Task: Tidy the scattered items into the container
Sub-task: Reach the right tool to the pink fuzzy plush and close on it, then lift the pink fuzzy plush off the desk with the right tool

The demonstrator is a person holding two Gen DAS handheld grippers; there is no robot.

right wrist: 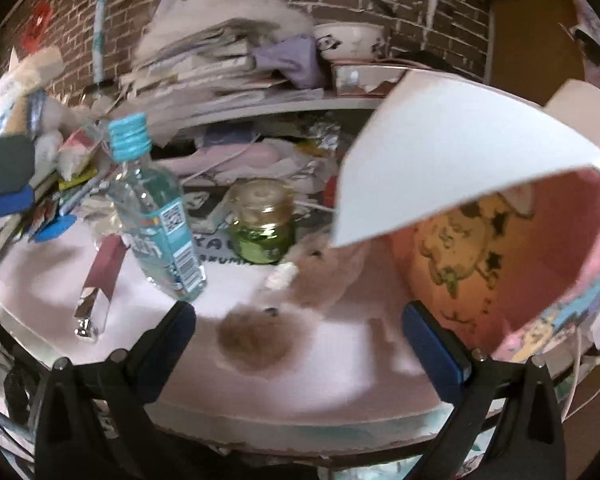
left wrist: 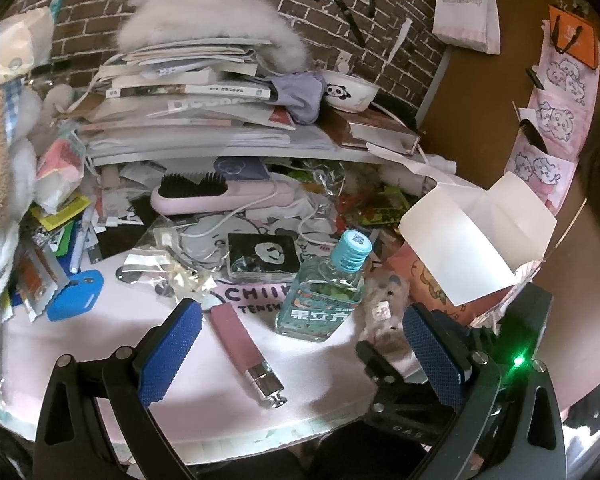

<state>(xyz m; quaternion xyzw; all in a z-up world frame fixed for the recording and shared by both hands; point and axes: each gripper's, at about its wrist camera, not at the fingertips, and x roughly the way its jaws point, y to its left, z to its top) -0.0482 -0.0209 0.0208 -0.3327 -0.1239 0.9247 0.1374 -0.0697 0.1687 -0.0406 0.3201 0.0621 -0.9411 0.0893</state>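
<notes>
My left gripper (left wrist: 300, 320) is open low over the pink mat, with nothing between its blue pads. Ahead of it lie a dusty-pink tube with a silver cap (left wrist: 244, 352), a small clear bottle with a blue cap (left wrist: 324, 288) and a beige plush toy (left wrist: 384, 316). The container, a pink box with white flaps (left wrist: 480, 240), stands open at the right. My right gripper (right wrist: 298, 307) is also open and empty, over the blurred brown plush (right wrist: 256, 340). The bottle (right wrist: 156, 216), a green jar (right wrist: 262, 224) and the tube (right wrist: 100, 280) stand to its left, the box (right wrist: 508, 264) to its right.
A shelf (left wrist: 220, 152) piled with books, a purple cloth and a panda bowl (left wrist: 350, 90) hangs over the back of the table. Under it lie a pink hairbrush (left wrist: 220, 196), cables, wrappers and a black panda box (left wrist: 264, 258). A blue case (left wrist: 74, 298) lies at the left.
</notes>
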